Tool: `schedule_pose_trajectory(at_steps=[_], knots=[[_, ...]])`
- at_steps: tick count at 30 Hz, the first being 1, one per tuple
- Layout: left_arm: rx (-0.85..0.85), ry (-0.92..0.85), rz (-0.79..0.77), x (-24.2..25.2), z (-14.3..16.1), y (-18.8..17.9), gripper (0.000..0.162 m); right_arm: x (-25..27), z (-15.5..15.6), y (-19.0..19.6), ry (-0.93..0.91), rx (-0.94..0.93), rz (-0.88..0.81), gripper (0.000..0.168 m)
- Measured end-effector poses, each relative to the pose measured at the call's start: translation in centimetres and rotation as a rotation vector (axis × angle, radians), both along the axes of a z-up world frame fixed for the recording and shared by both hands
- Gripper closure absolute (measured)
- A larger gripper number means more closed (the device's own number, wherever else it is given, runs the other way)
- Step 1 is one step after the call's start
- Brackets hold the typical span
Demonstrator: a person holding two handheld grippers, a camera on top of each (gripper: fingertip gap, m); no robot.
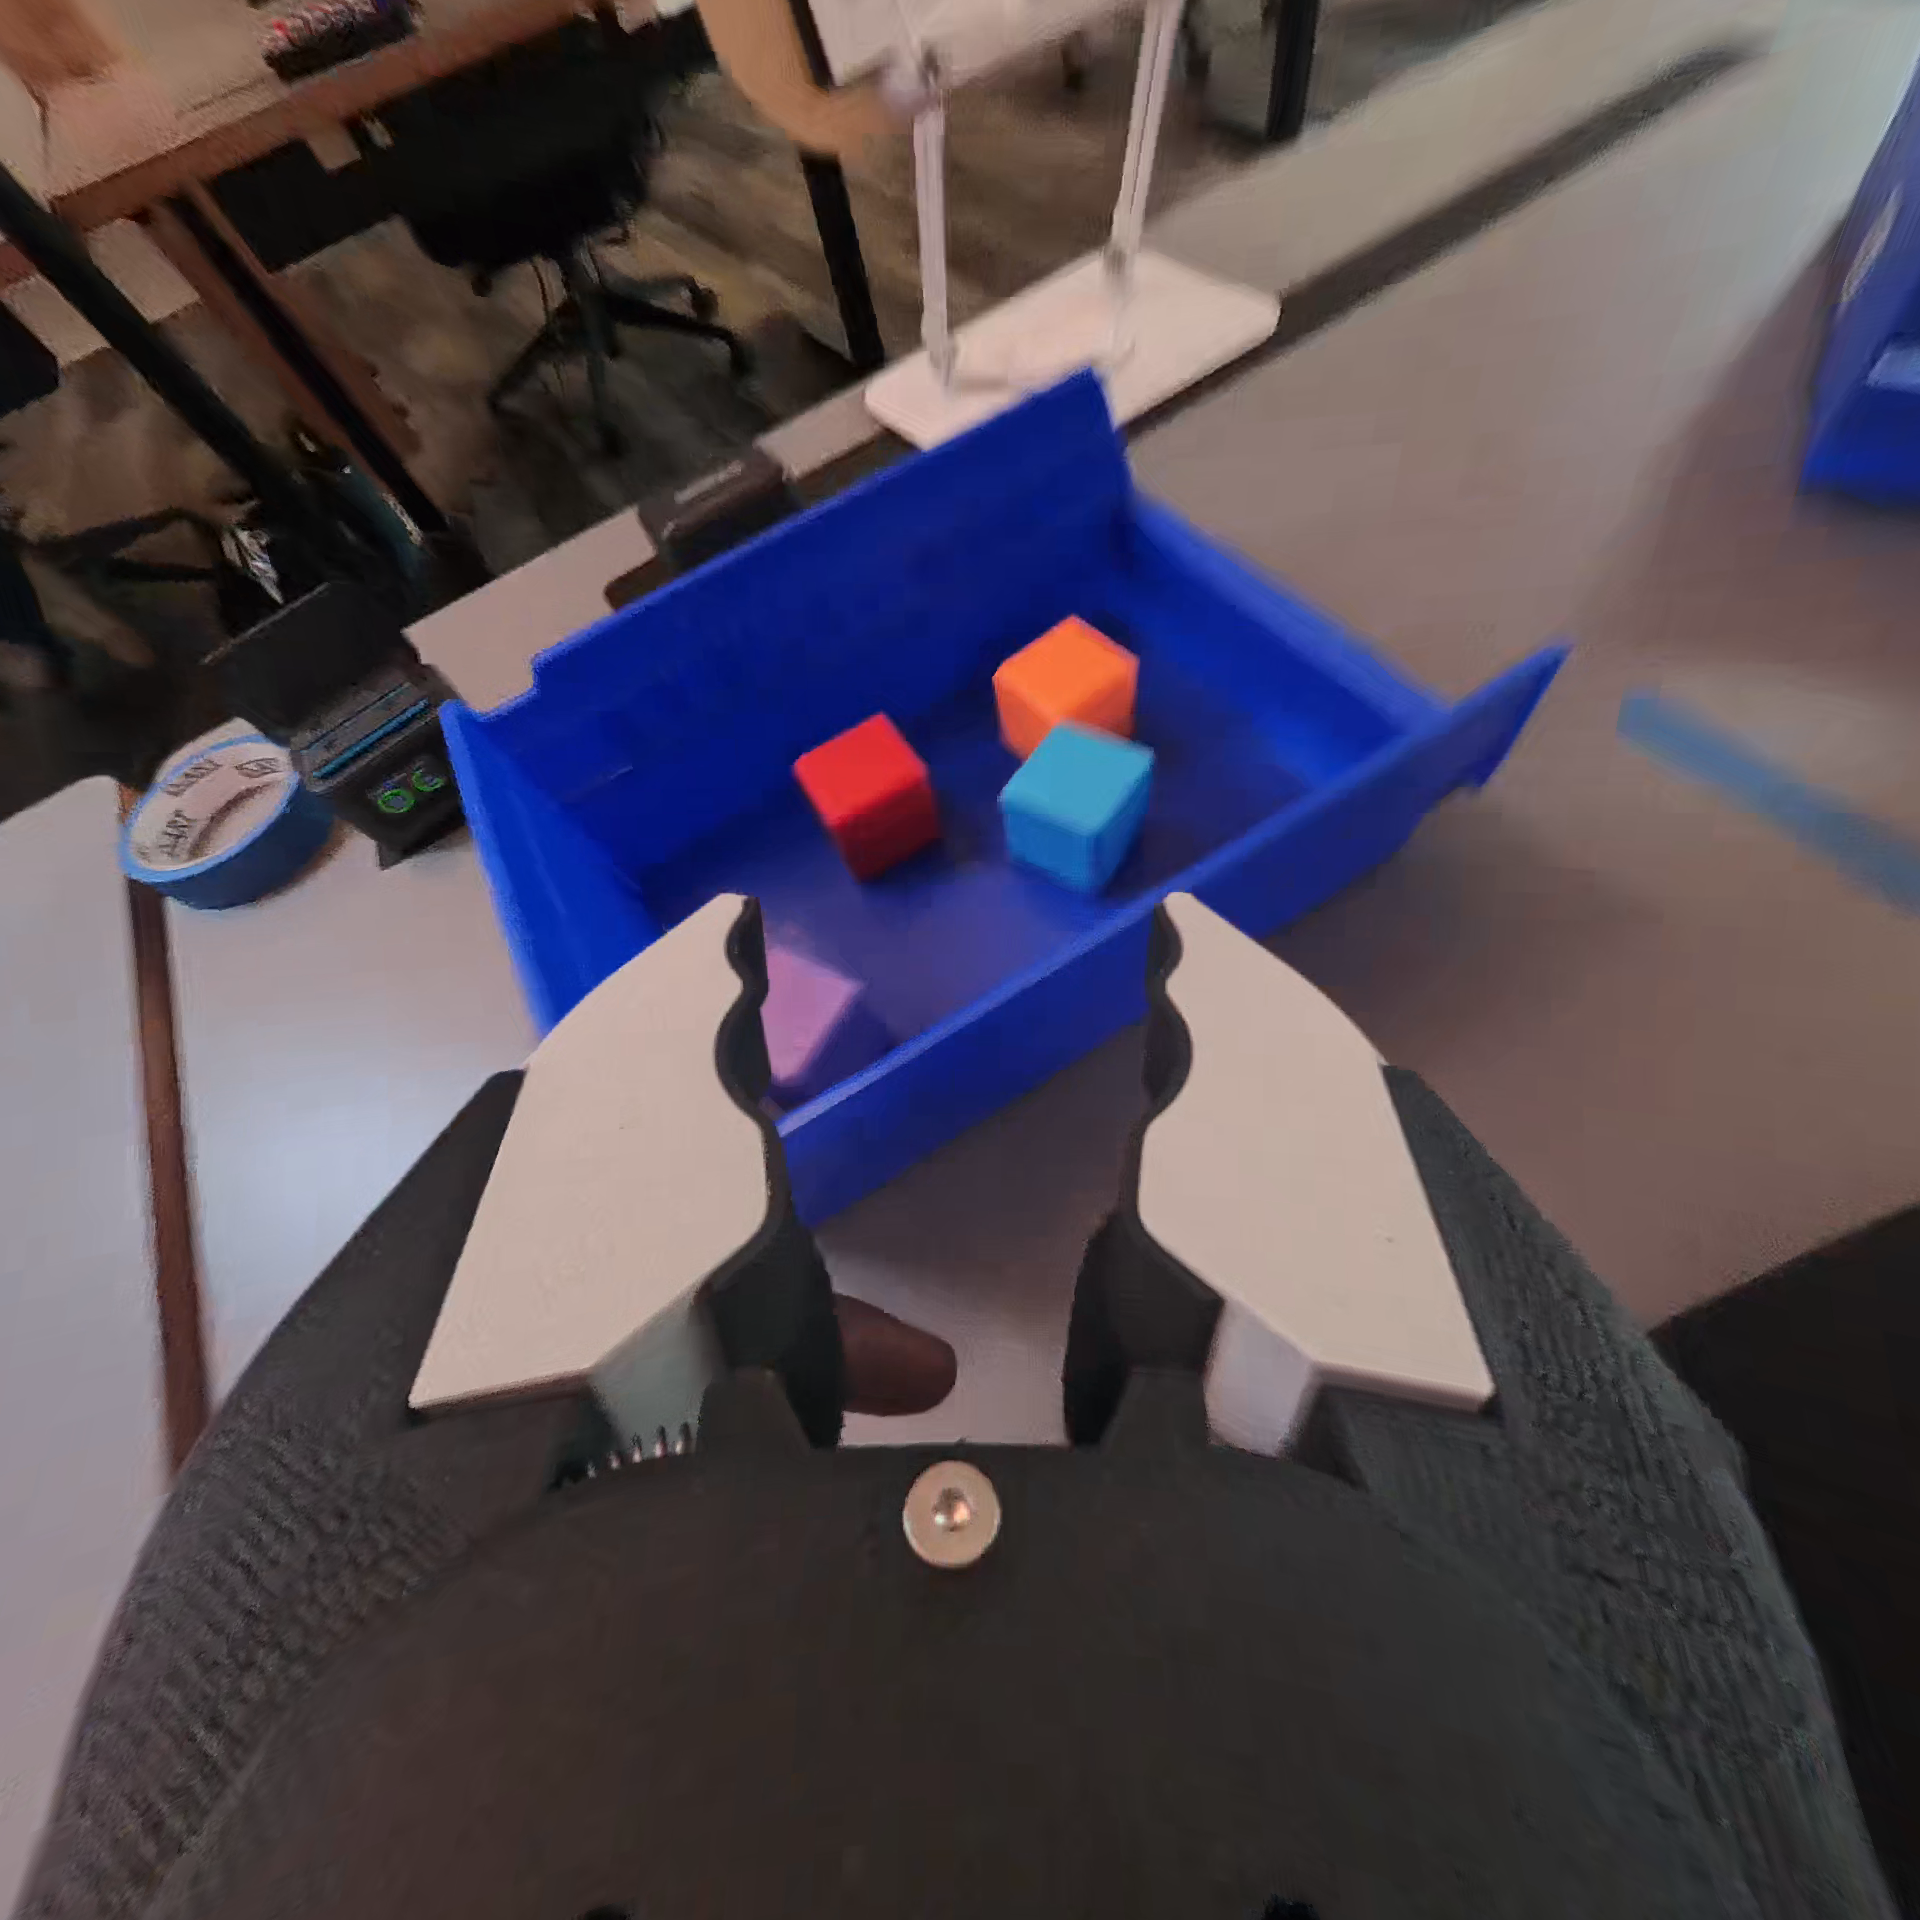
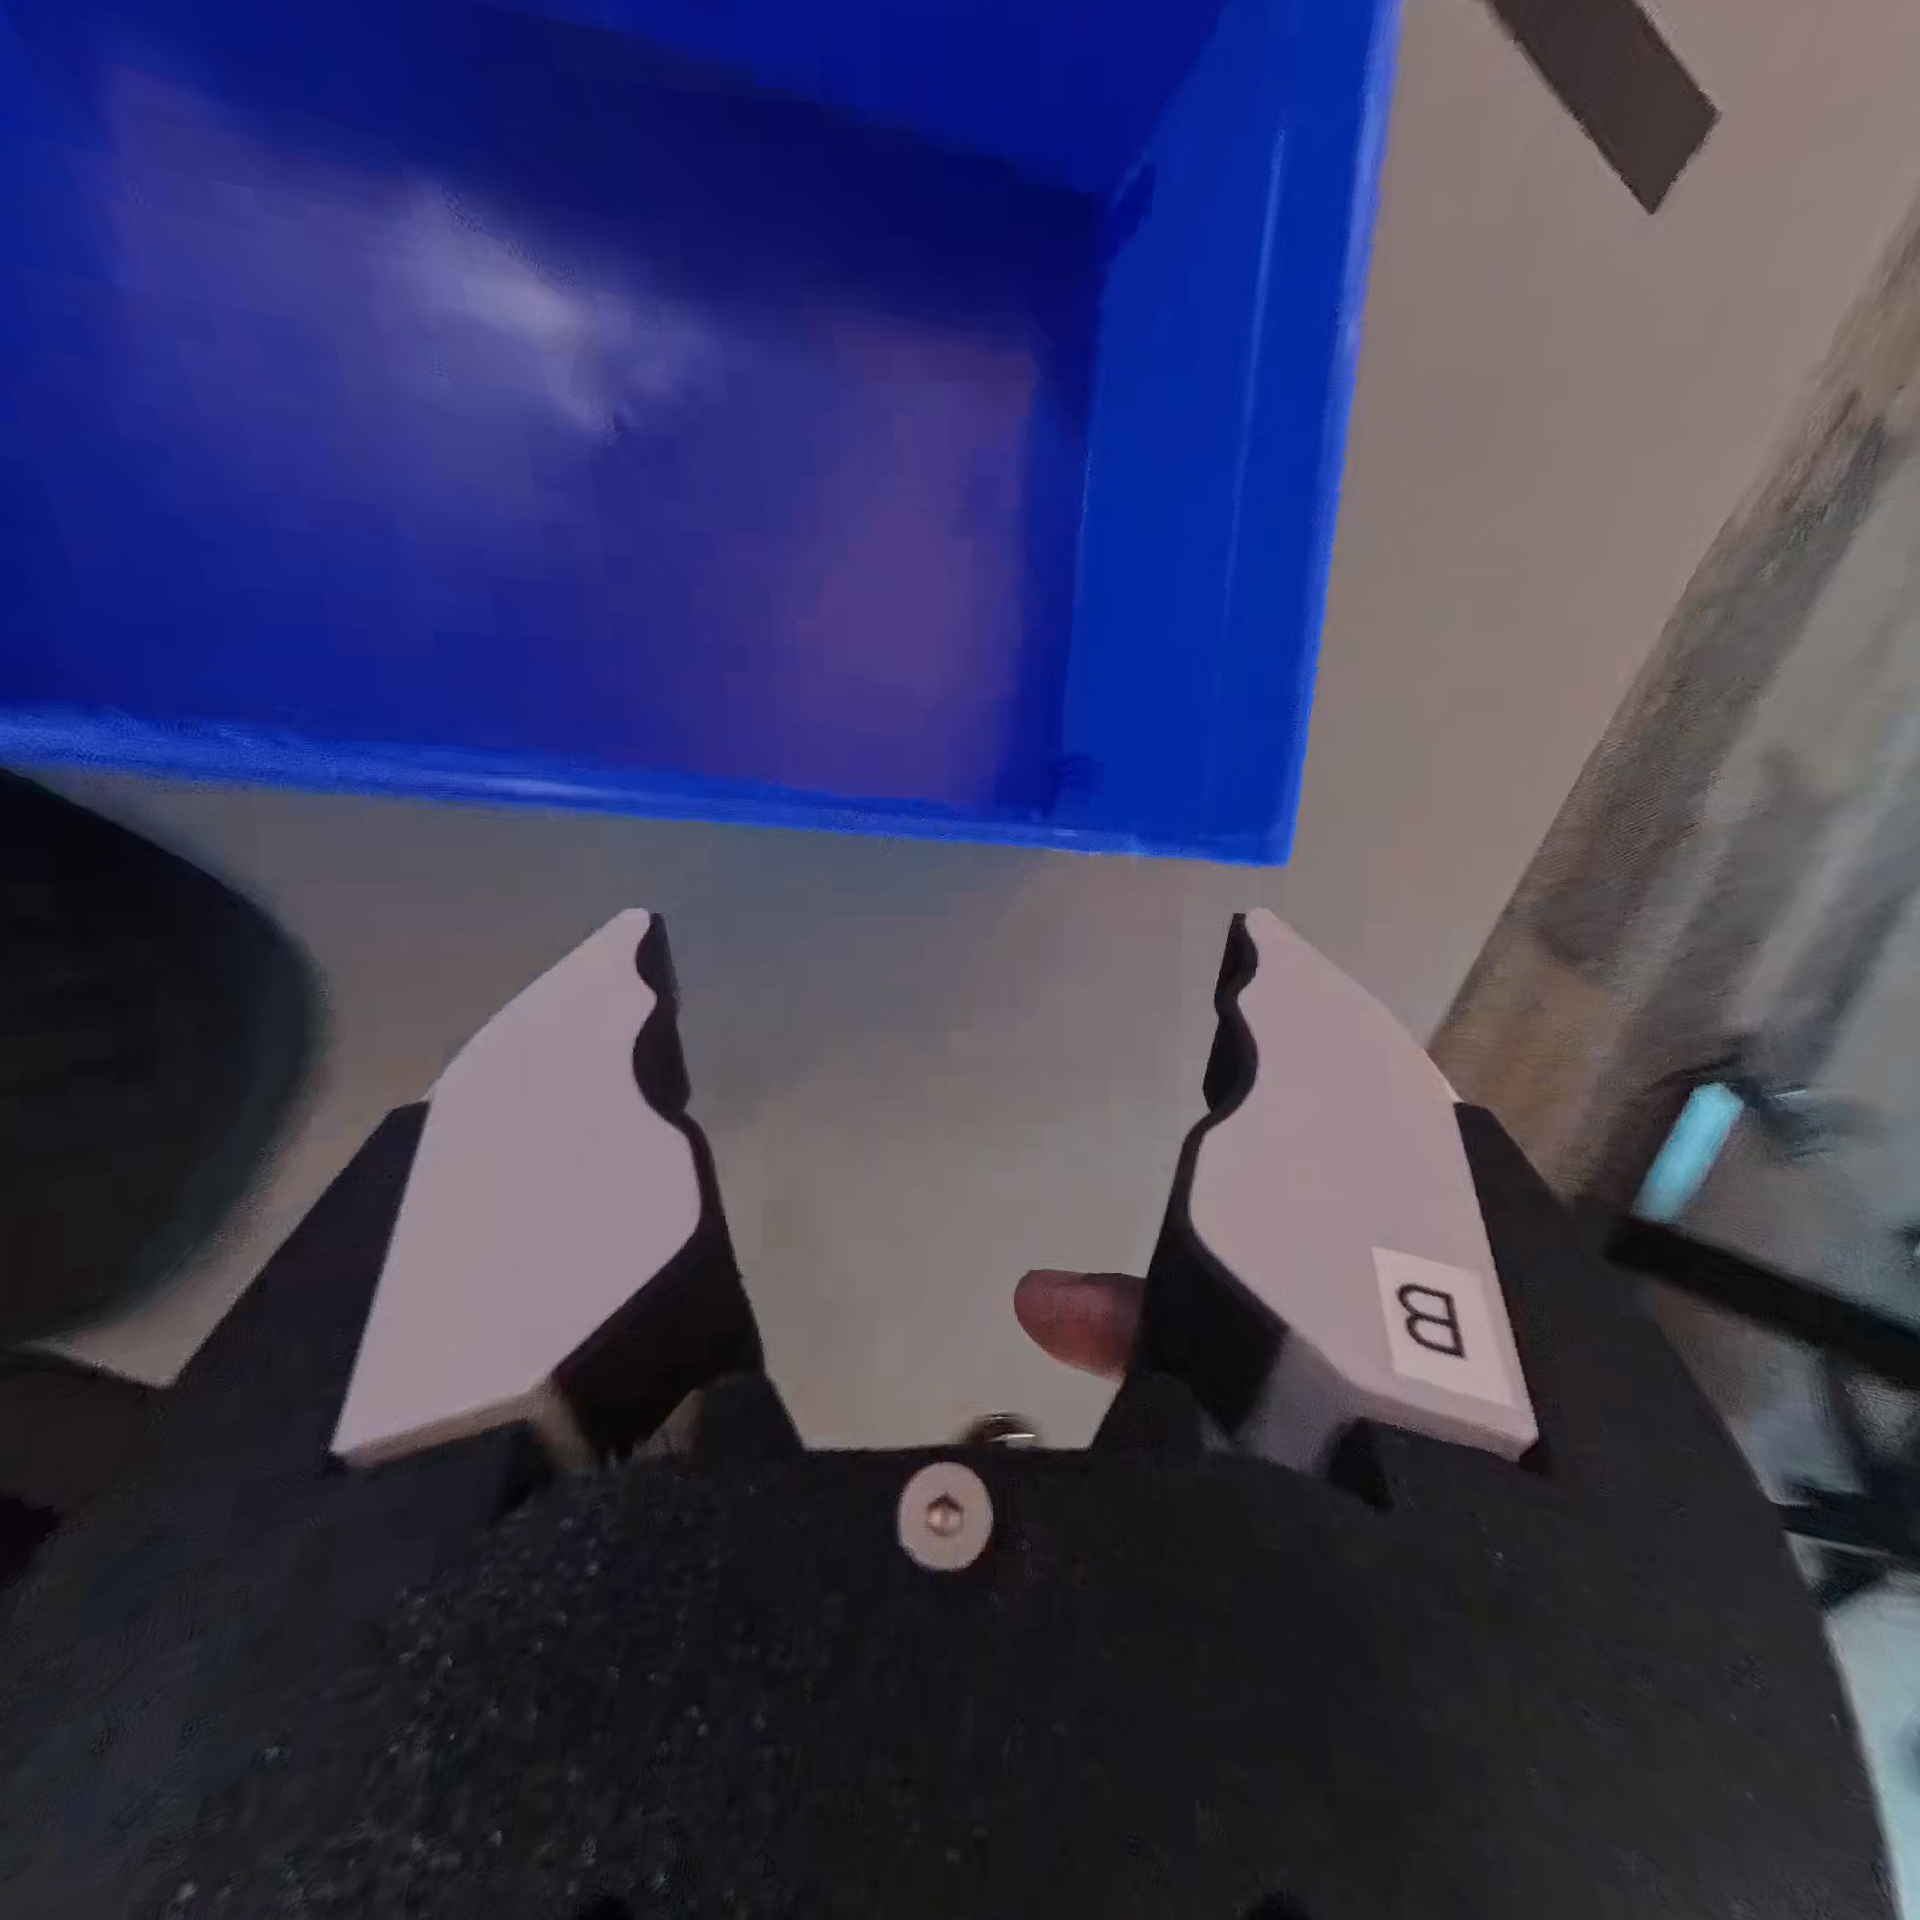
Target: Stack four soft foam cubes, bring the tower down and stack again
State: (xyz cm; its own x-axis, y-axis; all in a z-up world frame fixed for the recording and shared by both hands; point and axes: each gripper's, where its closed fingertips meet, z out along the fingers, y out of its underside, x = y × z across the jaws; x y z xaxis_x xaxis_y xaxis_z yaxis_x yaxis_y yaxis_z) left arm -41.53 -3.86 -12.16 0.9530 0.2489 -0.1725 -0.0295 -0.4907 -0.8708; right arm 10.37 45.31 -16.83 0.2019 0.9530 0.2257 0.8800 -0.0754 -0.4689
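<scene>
My left tool (image 1: 954,920) is released and empty, angled down over the near wall of the blue bin (image 1: 966,1049) on the surface (image 1: 1558,935). Inside lie the red cube (image 1: 868,795), blue cube (image 1: 1075,805) and orange cube (image 1: 1065,681) toward 12 o'clock, unstacked, the purple cube (image 1: 805,1013) at 11 o'clock beside my left finger. My right tool (image 2: 945,935) is released and empty, short of another bin (image 2: 1195,520) at 12 o'clock.

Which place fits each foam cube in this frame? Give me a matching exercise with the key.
Things:
1. orange cube
2. red cube
3. light blue cube
4. purple cube

Places in the blue bin, left wrist view:
A. nearest corner, partly hidden behind a finger of the left hand-held gripper
B. farthest back
C. alone, mid-floor, left of the other two
D. right in front of the orange one

Pairs: 1-B, 2-C, 3-D, 4-A
</scene>
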Motion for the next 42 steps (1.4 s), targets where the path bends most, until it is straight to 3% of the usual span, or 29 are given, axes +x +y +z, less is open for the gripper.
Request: schedule_pose_trajectory(at_steps=[2, 4, 6, 9, 14, 23, 25, 28, 31, 33, 42], knots=[[0.078, -0.071, 0.028, 2.9, 1.8, 2.8, 0.089, -1.5, 2.8, -2.1, 0.131, -0.005, -0.064, 0.07], [0.097, -0.115, 0.013, 5.5, 2.5, 6.4, 0.089, -4.9, 5.1, -5.3, 0.256, 0.001, -0.025, 0.072], [0.011, -0.128, -0.118, 8.7, 1.8, 10.5, 0.081, -8.9, 5.4, -9.7, 0.29, -0.042, 0.061, 0.072], [-0.196, -0.189, -0.261, 11.0, -1.2, 15.7, 0.076, -13.3, 1.9, -14.9, 0.132, -0.078, 0.16, 0.066], [-0.496, -0.249, -0.12, 6.9, -7.4, 20.2, 0.081, -16.1, -5.4, -17.3, -0.155, -0.098, 0.142, 0.067], [-0.757, -0.243, 0.017, 4.1, -13.4, 21.3, 0.081, -16.0, -10.6, -16.5, -0.433, -0.063, 0.128, 0.085], [-0.79, -0.251, 0.022, 4.1, -14.3, 21.4, 0.081, -16.5, -10.8, -16.6, -0.423, -0.081, 0.123, 0.097], [-0.795, -0.284, 0.004, 4.5, -15.2, 21.8, 0.093, -16.7, -10.8, -16.7, -0.434, -0.077, 0.157, 0.121], [-0.786, -0.285, 0.005, 4.7, -15.2, 22.0, 0.105, -16.6, -10.8, -16.3, -0.45, -0.03, 0.194, 0.135], [-0.798, -0.243, -0.007, 4.5, -14.8, 21.6, 0.119, -16.5, -10.8, -16.3, -0.448, -0.026, 0.224, 0.136], [-0.896, -0.126, -0.152, 7.2, -14.9, 18.1, 0.121, -15.2, -10.7, -16.2, -0.474, 0.019, 0.358, 0.137]])
